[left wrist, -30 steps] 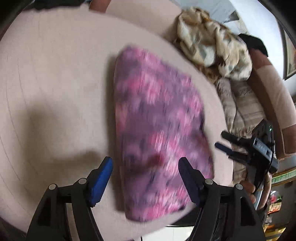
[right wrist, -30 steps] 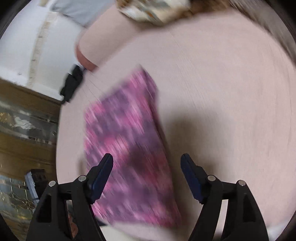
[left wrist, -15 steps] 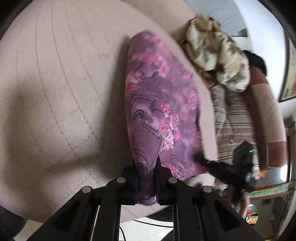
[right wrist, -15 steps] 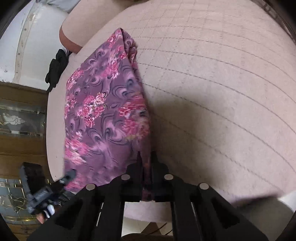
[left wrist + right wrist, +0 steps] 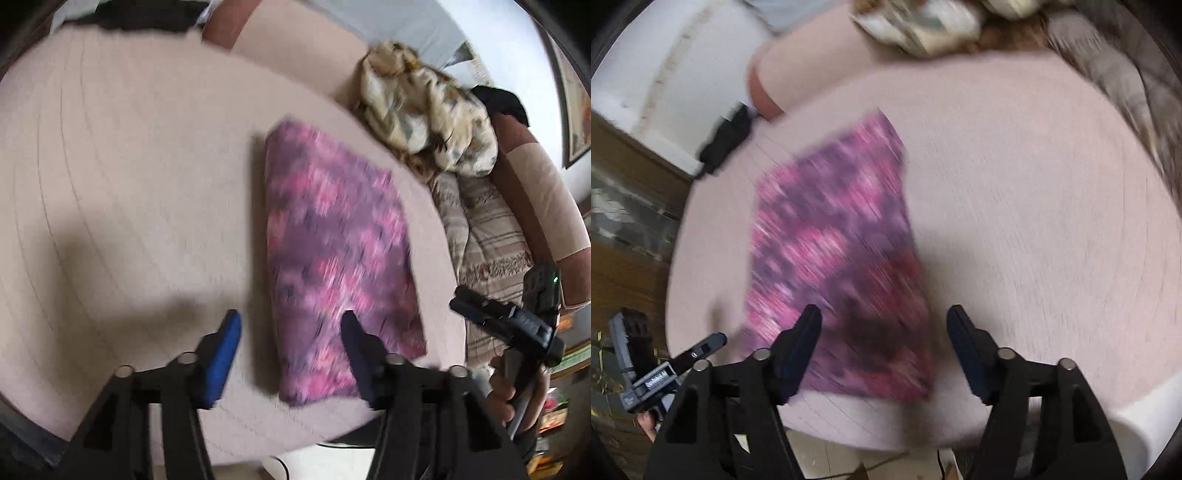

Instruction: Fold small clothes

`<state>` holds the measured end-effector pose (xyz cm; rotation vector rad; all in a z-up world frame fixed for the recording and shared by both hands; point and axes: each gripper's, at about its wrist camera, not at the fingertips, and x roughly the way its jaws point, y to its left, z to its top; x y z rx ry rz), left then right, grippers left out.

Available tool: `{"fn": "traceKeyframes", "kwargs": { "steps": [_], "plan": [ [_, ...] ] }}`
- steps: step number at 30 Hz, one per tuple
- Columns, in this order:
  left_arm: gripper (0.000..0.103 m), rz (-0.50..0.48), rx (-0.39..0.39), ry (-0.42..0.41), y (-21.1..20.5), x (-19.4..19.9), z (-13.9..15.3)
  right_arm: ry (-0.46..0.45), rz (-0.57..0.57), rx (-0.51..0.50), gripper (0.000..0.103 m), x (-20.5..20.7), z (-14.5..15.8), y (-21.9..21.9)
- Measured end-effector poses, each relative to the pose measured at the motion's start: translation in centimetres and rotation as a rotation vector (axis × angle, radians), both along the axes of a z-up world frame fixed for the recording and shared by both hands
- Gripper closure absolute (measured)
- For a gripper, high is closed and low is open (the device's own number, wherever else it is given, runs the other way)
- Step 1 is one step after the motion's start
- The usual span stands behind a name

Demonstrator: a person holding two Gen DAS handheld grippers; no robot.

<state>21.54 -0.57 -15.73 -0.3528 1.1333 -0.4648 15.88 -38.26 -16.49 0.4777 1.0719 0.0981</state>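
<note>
Cloth [image 5: 332, 258] pattern blurred to pink-purple smears under both opening grippers.

A: Identify the furniture.

B: A pale pink quilted cushion surface [image 5: 129, 184] fills the foreground. Behind it runs a sofa backrest [image 5: 535, 184] in pink and reddish-brown, with a striped cover [image 5: 491, 240] on the seat.

A: Walls and floor?

B: White wall [image 5: 657, 55] at upper left of the right wrist view; wooden panelling [image 5: 628, 266] below it. A framed picture [image 5: 576, 110] hangs at far right. Light tiled floor [image 5: 831, 458] shows at the bottom. Both views are motion-blurred.
</note>
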Motion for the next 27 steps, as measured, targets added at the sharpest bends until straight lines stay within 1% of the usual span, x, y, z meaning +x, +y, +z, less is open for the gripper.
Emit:
{"fn": "traceKeyframes", "kwargs": {
  "steps": [1, 2, 4, 6, 7, 9, 11, 12, 13, 14, 15, 16, 18, 19, 20, 21, 22, 24, 25, 26, 27],
  "plan": [
    [0.032, 0.010, 0.009, -0.020, 0.3, 0.7, 0.7, -0.021, 0.015, 0.010, 0.029, 0.6, 0.9, -0.2],
    [0.030, 0.018, 0.019, -0.034, 0.0, 1.7, 1.4, -0.052, 0.038, 0.034, 0.025, 2.1, 2.0, -0.3],
    [0.029, 0.027, 0.035, -0.041, -0.3, 3.7, 2.1, -0.077, 0.058, 0.065, 0.024, 4.6, 2.9, -1.0],
    [0.029, 0.034, 0.051, -0.027, -0.9, 6.1, 2.0, -0.072, 0.067, 0.075, 0.024, 8.0, 3.0, -2.2],
    [0.029, 0.036, 0.052, -0.016, -1.4, 7.8, 1.6, -0.051, 0.064, 0.072, 0.024, 9.9, 2.6, -2.7],
    [0.029, 0.031, 0.062, 0.000, -2.5, 10.5, 0.9, -0.010, 0.047, 0.084, 0.024, 13.1, 1.0, -4.1],
    [0.029, -0.001, 0.067, 0.022, -4.0, 13.6, -0.5, 0.012, 0.039, 0.150, 0.024, 15.8, -1.2, -5.0],
    [0.029, -0.013, 0.071, 0.031, -4.7, 14.4, -0.9, 0.015, 0.038, 0.184, 0.024, 16.5, -2.2, -5.4],
    [0.029, -0.021, 0.070, 0.050, -5.2, 16.0, -1.9, 0.016, 0.034, 0.208, 0.024, 16.8, -3.7, -5.6],
    [0.029, -0.020, 0.065, 0.072, -5.6, 17.1, -2.6, 0.041, 0.023, 0.215, 0.027, 17.2, -4.9, -5.7],
    [0.029, -0.023, 0.047, 0.095, -5.8, 18.0, -3.4, 0.080, 0.015, 0.220, 0.031, 17.5, -6.0, -5.6],
    [0.029, -0.031, 0.017, 0.118, -6.1, 18.7, -4.1, 0.097, 0.032, 0.231, 0.036, 17.7, -6.7, -5.3],
    [0.029, -0.033, -0.015, 0.162, -6.6, 19.5, -5.6, 0.137, 0.051, 0.211, 0.036, 18.2, -7.6, -5.1],
    [0.029, -0.015, -0.025, 0.180, -6.8, 19.6, -6.4, 0.139, 0.052, 0.225, 0.040, 18.3, -7.9, -5.1],
    [0.032, -0.008, -0.046, 0.191, -6.7, 19.6, -7.0, 0.141, 0.051, 0.275, 0.045, 18.5, -8.4, -5.2],
    [0.036, -0.010, -0.056, 0.181, -6.7, 19.5, -7.1, 0.164, 0.047, 0.278, 0.048, 18.7, -9.0, -5.0],
    [0.051, -0.023, -0.069, 0.176, -6.7, 19.3, -7.1, 0.182, 0.050, 0.254, 0.056, 18.8, -9.5, -4.7],
    [0.061, -0.035, -0.078, 0.162, -6.9, 19.0, -6.5, 0.170, 0.067, 0.197, 0.067, 18.9, -9.2, -4.2],
    [0.067, -0.048, -0.080, 0.151, -7.0, 18.9, -6.0, 0.163, 0.071, 0.194, 0.076, 18.8, -9.0, -4.0],
    [0.069, -0.047, -0.100, 0.154, -6.8, 18.8, -5.5, 0.149, 0.071, 0.199, 0.079, 18.6, -8.6, -3.8],
    [0.070, -0.047, -0.115, 0.161, -6.5, 18.8, -5.1, 0.134, 0.076, 0.184, 0.079, 18.5, -8.0, -3.6]
  ]
}}
